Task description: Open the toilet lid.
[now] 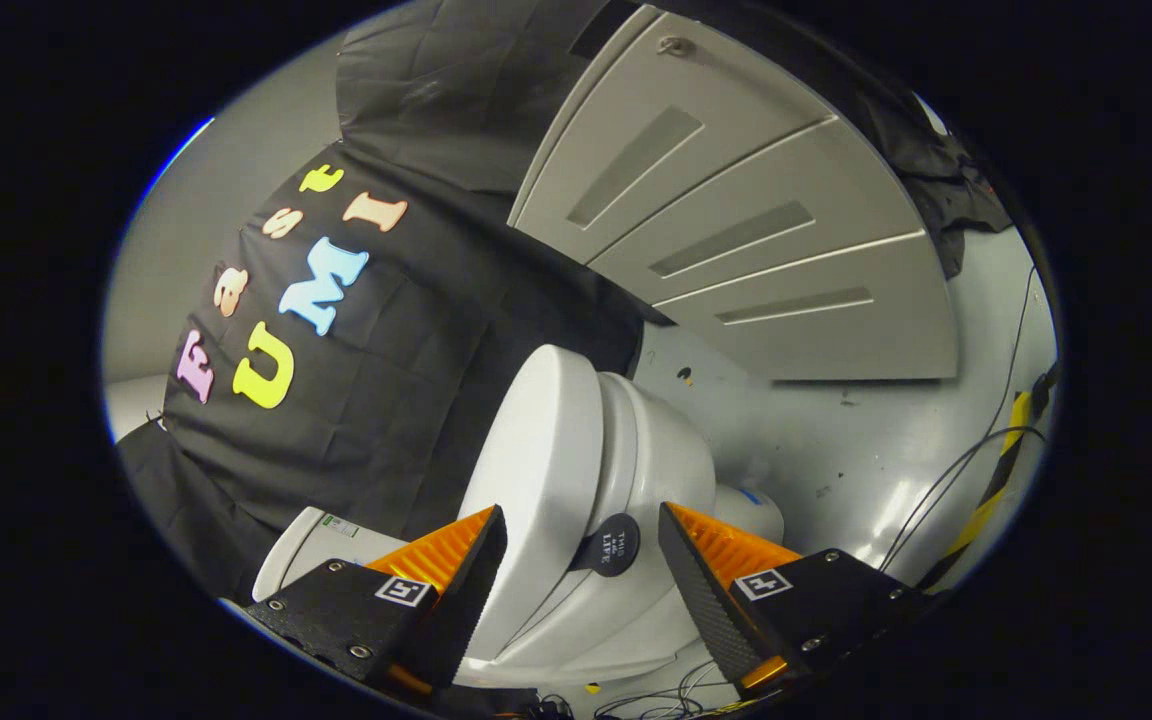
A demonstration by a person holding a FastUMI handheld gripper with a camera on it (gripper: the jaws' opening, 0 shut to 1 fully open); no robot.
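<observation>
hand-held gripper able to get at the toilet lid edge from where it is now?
Probably yes. The hand-held gripper is open, and the toilet lid sits between and just beyond its fingers. Nothing lies in the gap ahead of them. A black round tab at the lid's edge sits there too.

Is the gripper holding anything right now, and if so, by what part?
Nothing is held. The gripper is open, its fingers apart on either side of the toilet lid edge without pressing on it.
</observation>
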